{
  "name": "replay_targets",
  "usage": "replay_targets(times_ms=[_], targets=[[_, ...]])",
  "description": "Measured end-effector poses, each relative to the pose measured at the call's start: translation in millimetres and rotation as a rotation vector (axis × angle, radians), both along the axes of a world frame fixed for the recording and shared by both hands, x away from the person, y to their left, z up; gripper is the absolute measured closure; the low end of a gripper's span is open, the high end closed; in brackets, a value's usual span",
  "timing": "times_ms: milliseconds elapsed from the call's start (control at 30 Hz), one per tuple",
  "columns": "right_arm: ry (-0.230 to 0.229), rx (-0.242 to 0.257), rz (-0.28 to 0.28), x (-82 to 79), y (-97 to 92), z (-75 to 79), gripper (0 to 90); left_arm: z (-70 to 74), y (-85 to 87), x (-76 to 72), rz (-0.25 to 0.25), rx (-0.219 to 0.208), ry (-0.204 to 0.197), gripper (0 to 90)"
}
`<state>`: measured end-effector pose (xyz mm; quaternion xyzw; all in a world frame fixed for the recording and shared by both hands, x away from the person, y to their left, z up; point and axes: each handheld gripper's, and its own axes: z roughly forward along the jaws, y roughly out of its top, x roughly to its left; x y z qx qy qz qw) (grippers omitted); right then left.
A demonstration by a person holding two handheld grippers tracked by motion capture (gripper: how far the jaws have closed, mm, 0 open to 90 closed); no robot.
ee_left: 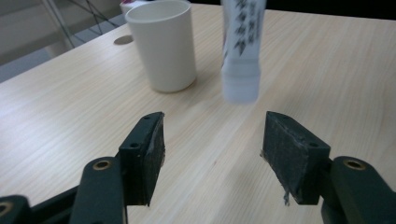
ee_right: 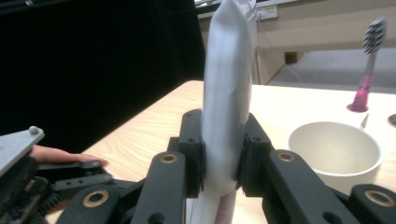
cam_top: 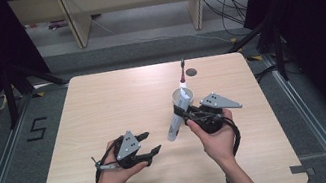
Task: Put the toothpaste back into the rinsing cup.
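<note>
My right gripper [cam_top: 186, 114] is shut on a white toothpaste tube [cam_top: 174, 128], held tilted above the table with its cap end down. In the right gripper view both pads squeeze the tube [ee_right: 227, 116] at its middle. Just behind stands a cream cup [cam_top: 183, 97] with a pink-handled toothbrush [cam_top: 181, 75] leaning out of it. My left gripper [cam_top: 152, 143] hovers to the left of the tube, open and with nothing in it. In the left gripper view its jaws stand wide [ee_left: 212, 128], pointing at the tube's cap [ee_left: 240, 84] and the cup [ee_left: 163, 46].
A small dark round hole [cam_top: 191, 72] sits in the wooden table [cam_top: 103, 107] near its far edge. Beyond the table stand pale desk legs [cam_top: 75, 20] and loose cables [cam_top: 232, 3]. A "5" [cam_top: 36, 129] is marked on the floor at the left.
</note>
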<state>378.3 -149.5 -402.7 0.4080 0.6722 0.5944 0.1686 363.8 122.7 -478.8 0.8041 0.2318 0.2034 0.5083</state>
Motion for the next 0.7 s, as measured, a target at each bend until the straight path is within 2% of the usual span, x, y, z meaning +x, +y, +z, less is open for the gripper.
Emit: replay_targets(times_ms=[67, 133, 167, 200, 267, 367, 400, 533, 567, 600, 667, 700], targets=[[-0.014, -0.015, -0.015, 1.2, -2.0, 2.9, 75.5, -0.9, 4.8, -0.2, 0.012, 0.005, 0.007, 38.3], [-0.006, -0.015, -0.017, 1.4, -3.3, 4.9, 75.4, -3.8, 15.2, -0.1, 0.037, 0.004, 0.017, 38.2], [-0.017, -0.016, -0.02, 4.3, -5.2, 6.6, 75.4, -5.6, 19.1, -0.4, 0.047, -0.012, 0.027, 38.5], [-0.028, -0.038, -0.03, 5.2, -7.2, 7.5, 75.4, -6.9, 26.3, -1.9, 0.063, -0.022, 0.041, 38.8], [-0.017, -0.027, -0.029, 5.9, -7.2, 8.2, 75.4, -8.0, 29.9, -2.1, 0.066, -0.037, 0.047, 39.0], [-0.02, -0.034, -0.045, 8.8, -10.2, 12.9, 75.4, -10.0, 41.9, -3.8, 0.107, -0.065, 0.055, 38.9], [-0.033, -0.048, -0.05, 10.6, -11.7, 13.9, 75.5, -11.0, 43.9, -3.6, 0.112, -0.082, 0.053, 38.8], [-0.051, -0.042, -0.057, 13.3, -13.8, 18.6, 75.4, -12.9, 49.8, -4.1, 0.147, -0.097, 0.052, 38.4], [-0.033, -0.037, -0.054, 13.2, -14.3, 20.8, 75.4, -13.7, 50.9, -3.8, 0.151, -0.101, 0.051, 38.0], [-0.05, -0.051, -0.063, 15.4, -16.3, 22.9, 75.4, -15.9, 52.9, -4.0, 0.171, -0.115, 0.052, 37.4], [-0.049, -0.057, -0.076, 16.9, -17.2, 25.6, 75.4, -16.9, 54.0, -4.0, 0.179, -0.119, 0.051, 37.0], [-0.062, -0.067, -0.075, 17.6, -18.5, 27.5, 75.4, -19.7, 55.5, -3.6, 0.191, -0.132, 0.05, 36.9]])
